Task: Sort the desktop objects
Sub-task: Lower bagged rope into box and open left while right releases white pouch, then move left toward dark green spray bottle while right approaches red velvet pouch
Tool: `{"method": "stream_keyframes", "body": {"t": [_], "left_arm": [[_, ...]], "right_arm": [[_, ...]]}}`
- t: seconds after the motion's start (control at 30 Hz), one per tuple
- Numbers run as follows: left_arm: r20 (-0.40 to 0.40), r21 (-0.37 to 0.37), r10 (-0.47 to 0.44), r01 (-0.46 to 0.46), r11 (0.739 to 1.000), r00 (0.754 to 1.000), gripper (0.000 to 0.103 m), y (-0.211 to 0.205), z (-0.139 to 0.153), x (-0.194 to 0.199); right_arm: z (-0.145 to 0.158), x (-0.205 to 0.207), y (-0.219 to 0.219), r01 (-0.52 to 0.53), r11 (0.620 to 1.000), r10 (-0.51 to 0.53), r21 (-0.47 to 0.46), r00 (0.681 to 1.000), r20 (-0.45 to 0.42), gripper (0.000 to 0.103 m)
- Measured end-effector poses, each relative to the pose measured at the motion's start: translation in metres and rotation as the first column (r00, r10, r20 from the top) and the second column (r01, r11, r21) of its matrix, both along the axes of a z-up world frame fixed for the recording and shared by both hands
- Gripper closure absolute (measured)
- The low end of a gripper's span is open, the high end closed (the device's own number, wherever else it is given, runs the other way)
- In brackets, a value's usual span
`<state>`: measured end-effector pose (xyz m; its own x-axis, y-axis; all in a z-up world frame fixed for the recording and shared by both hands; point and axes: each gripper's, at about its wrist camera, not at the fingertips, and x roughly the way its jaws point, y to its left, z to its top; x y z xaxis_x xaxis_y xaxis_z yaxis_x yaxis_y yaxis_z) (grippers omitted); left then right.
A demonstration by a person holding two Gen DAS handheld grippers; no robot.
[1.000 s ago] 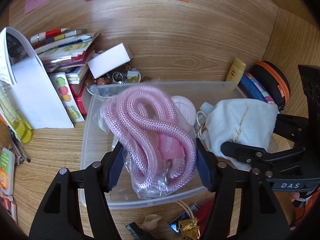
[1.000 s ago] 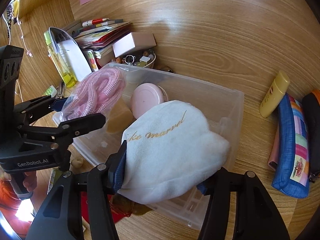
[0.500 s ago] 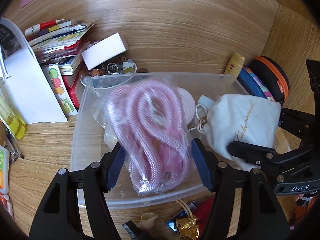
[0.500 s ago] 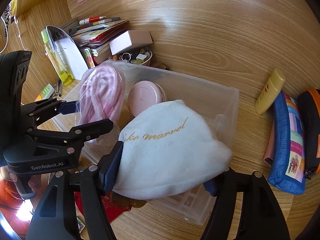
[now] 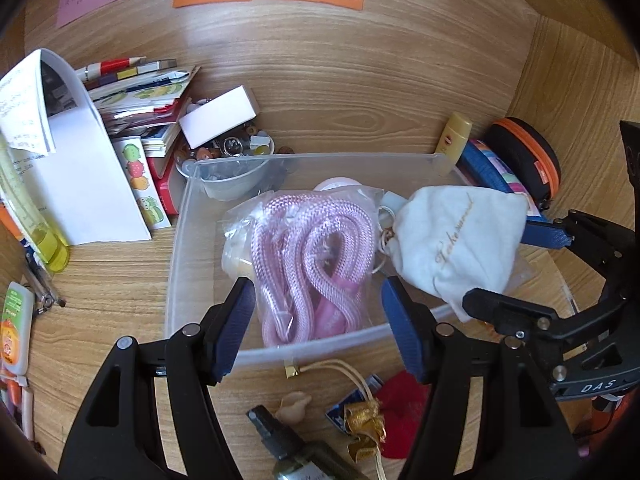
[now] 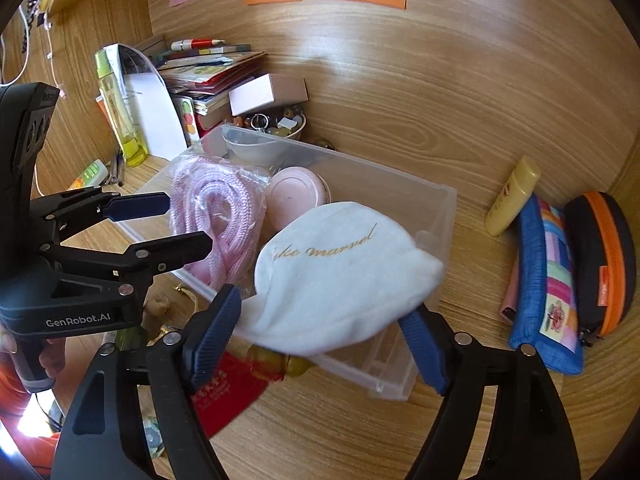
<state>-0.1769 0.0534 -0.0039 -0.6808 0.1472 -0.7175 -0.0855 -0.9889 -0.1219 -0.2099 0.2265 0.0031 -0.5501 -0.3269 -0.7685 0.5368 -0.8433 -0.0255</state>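
Left tongs (image 5: 316, 320): parted, blue pads clear on both sides of the bagged pink rope (image 5: 312, 264), nothing gripped.
Right tongs (image 6: 320, 332): jaws just opening wider, white pouch (image 6: 340, 276) between them but slipping free of the pads, no real grip.
Rope: lying in the clear bin (image 5: 180, 240), at 12 o'clock from the left tongs.
Pouch: draped on the bin's near right corner, at 3 o'clock from the rope, partly over the rim.
Step in hand: likely releasing both items into the bin.
Doing it well: open fully before backing off, lift straight away, avoid snagging cloth or bag.
Risk: pouch sliding over the rim onto the desk (image 6: 440, 100).
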Motion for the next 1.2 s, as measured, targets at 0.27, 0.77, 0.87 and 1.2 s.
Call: {"method": "stream_keyframes", "body": {"t": [0.27, 0.77, 0.87, 1.2], "left_arm": [[-0.019, 0.011, 0.016, -0.016, 1.000, 1.000, 0.038, -0.009, 0.006, 0.027], [0.032, 0.009, 0.052, -0.052, 0.999, 0.998, 0.036, -0.018, -0.019, 0.077], [0.050, 0.008, 0.065, -0.065, 0.998, 0.997, 0.035, -0.020, -0.027, 0.084], [0.112, 0.032, 0.051, -0.055, 0.998, 0.992, 0.030, -0.015, -0.054, 0.094]], "right_arm": [[0.004, 0.032, 0.004, -0.001, 1.000, 0.002, 0.005, 1.000, -0.024, 0.021], [-0.013, 0.079, 0.014, 0.018, 0.998, -0.017, -0.061, 1.000, 0.019, 0.021], [-0.020, 0.086, 0.012, 0.012, 0.997, -0.010, -0.071, 0.999, 0.035, 0.021], [-0.049, 0.097, -0.007, -0.035, 0.999, 0.038, -0.033, 0.995, 0.095, 0.021]]}}
